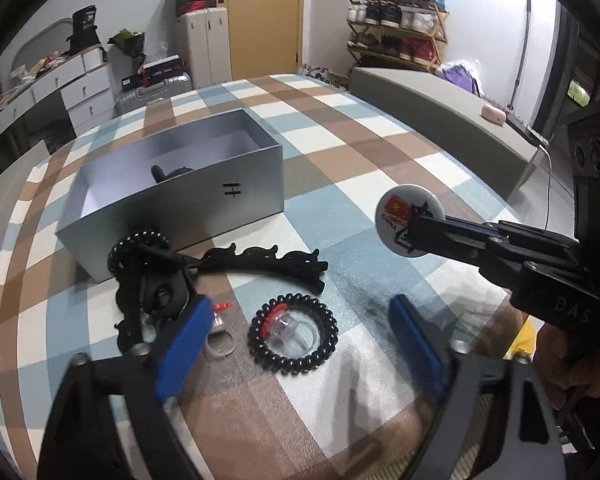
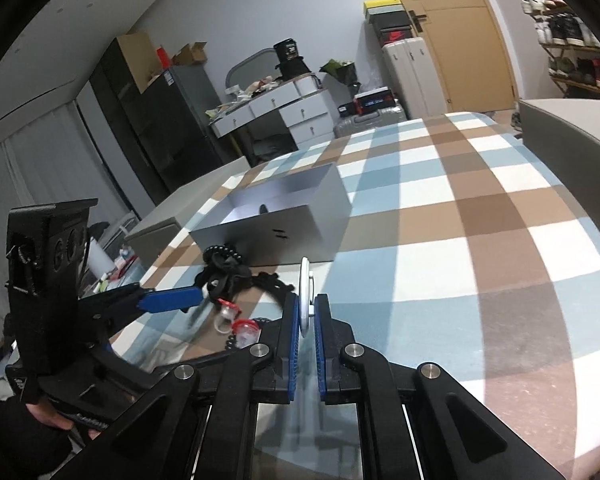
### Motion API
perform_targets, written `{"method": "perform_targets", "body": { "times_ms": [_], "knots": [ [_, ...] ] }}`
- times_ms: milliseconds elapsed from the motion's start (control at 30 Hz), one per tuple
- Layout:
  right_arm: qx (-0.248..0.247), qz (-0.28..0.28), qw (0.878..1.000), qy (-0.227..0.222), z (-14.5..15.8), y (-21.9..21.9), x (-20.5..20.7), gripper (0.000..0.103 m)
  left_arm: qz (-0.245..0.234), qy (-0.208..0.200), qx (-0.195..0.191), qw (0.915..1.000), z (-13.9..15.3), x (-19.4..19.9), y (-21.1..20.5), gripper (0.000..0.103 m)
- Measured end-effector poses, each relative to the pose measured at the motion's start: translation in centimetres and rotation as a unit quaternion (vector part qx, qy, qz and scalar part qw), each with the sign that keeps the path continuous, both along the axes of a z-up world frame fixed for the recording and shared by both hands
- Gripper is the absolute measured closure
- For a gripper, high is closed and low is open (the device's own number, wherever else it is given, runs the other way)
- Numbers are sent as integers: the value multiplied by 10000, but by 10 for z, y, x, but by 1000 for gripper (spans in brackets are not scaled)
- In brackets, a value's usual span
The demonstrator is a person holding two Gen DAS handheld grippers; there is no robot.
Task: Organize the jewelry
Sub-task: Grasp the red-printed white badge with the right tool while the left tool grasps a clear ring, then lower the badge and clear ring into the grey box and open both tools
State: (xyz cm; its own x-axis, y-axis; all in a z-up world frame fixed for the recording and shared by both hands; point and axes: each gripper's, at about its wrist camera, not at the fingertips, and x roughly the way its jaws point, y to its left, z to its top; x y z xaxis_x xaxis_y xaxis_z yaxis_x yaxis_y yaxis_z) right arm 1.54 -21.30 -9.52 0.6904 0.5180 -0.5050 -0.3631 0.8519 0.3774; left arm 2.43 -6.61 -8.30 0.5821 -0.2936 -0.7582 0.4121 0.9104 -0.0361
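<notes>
My left gripper (image 1: 300,344) hangs open over the plaid bedcover (image 1: 380,152), its blue fingers (image 1: 188,344) wide apart. Between and below them lies a black spiral hair tie (image 1: 292,334) with a clear red-topped ring (image 1: 278,322) inside it. My right gripper (image 2: 308,320) is shut on a round white flag badge (image 1: 410,220), seen edge-on in the right wrist view (image 2: 305,292). It holds the badge above the cover, right of the open grey box (image 1: 172,196). A black cat-shaped headband (image 1: 260,260), a second spiral tie (image 1: 140,244) and a black hair claw (image 1: 164,292) lie before the box.
A loose clear ring (image 1: 220,346) lies by the left finger. Something dark lies inside the box (image 2: 276,216). A grey bench (image 1: 440,112) runs along the bed's right side. A white dresser (image 1: 72,88), suitcases and a shoe rack (image 1: 396,28) stand beyond.
</notes>
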Motion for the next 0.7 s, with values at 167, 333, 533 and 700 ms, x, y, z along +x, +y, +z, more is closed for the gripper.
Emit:
{"method": "perform_targets", "body": {
  "times_ms": [167, 333, 533, 700],
  "knots": [
    [-5, -8, 10000, -8, -4, -5, -2, 96, -71, 405, -254, 9988, -5, 8, 10, 51],
    [42, -6, 10000, -37, -4, -6, -3, 96, -82, 504, -250, 9984, -9, 6, 12, 70],
    [11, 9, 10000, -17, -4, -5, -2, 96, -152, 360, -143, 9991, -10, 3, 7, 80],
    [17, 4, 10000, -49, -1, -5, -2, 96, -134, 241, -101, 9996, -4, -1, 6, 81]
  ]
}}
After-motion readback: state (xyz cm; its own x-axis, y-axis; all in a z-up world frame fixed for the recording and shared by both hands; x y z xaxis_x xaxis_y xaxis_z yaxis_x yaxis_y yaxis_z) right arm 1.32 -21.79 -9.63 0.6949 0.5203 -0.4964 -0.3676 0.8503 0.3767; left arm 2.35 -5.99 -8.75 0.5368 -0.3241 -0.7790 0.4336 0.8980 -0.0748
